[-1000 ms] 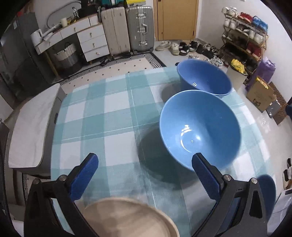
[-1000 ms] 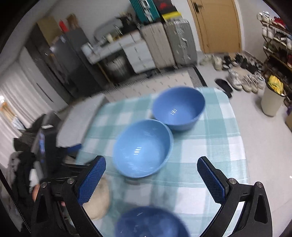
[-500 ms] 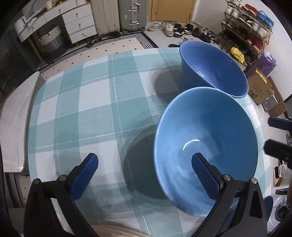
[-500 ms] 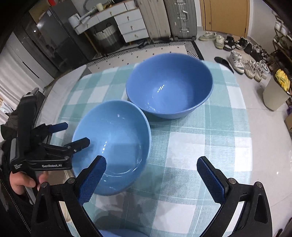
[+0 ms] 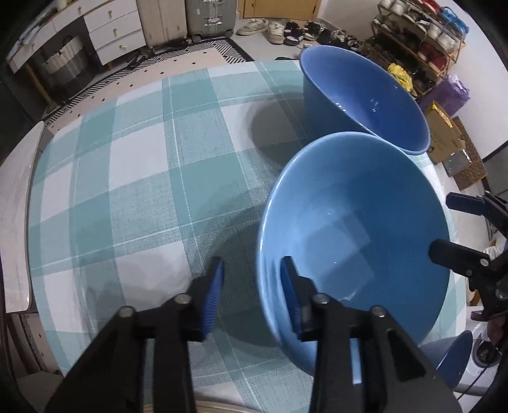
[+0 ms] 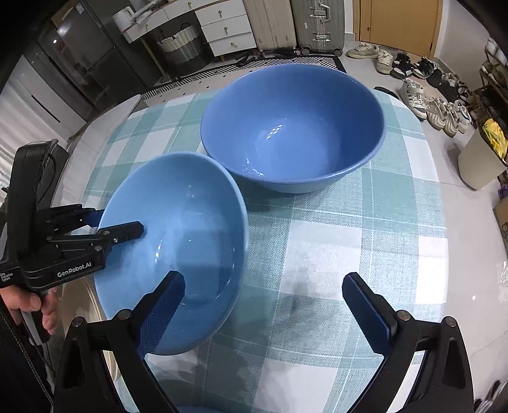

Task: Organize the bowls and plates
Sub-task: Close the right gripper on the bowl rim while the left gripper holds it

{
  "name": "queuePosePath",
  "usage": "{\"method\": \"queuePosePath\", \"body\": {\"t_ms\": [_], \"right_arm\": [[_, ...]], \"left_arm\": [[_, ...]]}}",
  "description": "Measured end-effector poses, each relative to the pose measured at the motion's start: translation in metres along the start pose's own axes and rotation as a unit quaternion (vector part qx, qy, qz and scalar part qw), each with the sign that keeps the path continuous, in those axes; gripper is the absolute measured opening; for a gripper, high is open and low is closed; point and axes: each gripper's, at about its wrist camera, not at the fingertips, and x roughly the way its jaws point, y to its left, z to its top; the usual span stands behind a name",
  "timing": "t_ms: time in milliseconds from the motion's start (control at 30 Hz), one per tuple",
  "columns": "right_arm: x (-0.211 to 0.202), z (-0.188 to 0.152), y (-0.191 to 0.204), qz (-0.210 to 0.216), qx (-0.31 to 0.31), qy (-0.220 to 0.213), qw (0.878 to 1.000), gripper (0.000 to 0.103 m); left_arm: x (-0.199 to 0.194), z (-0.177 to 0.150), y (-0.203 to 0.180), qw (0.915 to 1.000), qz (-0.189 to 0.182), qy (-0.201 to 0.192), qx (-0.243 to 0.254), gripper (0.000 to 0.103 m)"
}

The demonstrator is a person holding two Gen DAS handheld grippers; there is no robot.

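Pale tiled floor (image 6: 358,68). Wooden door (image 6: 397,22) at twelve o'clock, two hard-shell suitcases (image 6: 317,25) beside it. At eleven, white drawer unit (image 6: 225,28) with woven basket (image 6: 182,46) under the counter. Black-and-white patterned rug (image 5: 203,52) between drawers and table. Loose shoes (image 6: 441,111) scattered at one to two o'clock; shoe rack (image 5: 422,41) along the white wall. Dark fridge (image 6: 82,50) at ten. Even indoor light.

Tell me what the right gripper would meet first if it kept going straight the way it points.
Probably the checked tablecloth: the right gripper is open and aims at bare cloth beside the lighter blue bowl. Its left finger overlaps that bowl's rim and may touch it first; depth is unclear.
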Motion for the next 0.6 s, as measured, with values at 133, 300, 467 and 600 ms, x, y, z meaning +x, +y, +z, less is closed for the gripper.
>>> {"method": "queuePosePath", "body": {"t_ms": [133,300,467,600], "right_arm": [[0.004,0.001,0.002,0.001,0.002,0.007,1.000,0.101],[0.005,0.001,0.004,0.001,0.000,0.009,1.000,0.098],[0.007,0.001,0.005,0.003,0.006,0.021,1.000,0.081],[0.013,0.000,0.005,0.008,0.011,0.040,0.999,0.077]], "left_arm": [[0.001,-0.001,0.000,0.9998,-0.021,0.008,-0.002,0.016],[-0.001,-0.004,-0.007,0.9998,-0.015,0.003,0.011,0.007],[0.000,-0.004,-0.005,0.9999,-0.014,0.005,0.004,0.007],[0.001,-0.004,-0.006,0.9999,-0.007,0.007,0.006,0.007]]}}
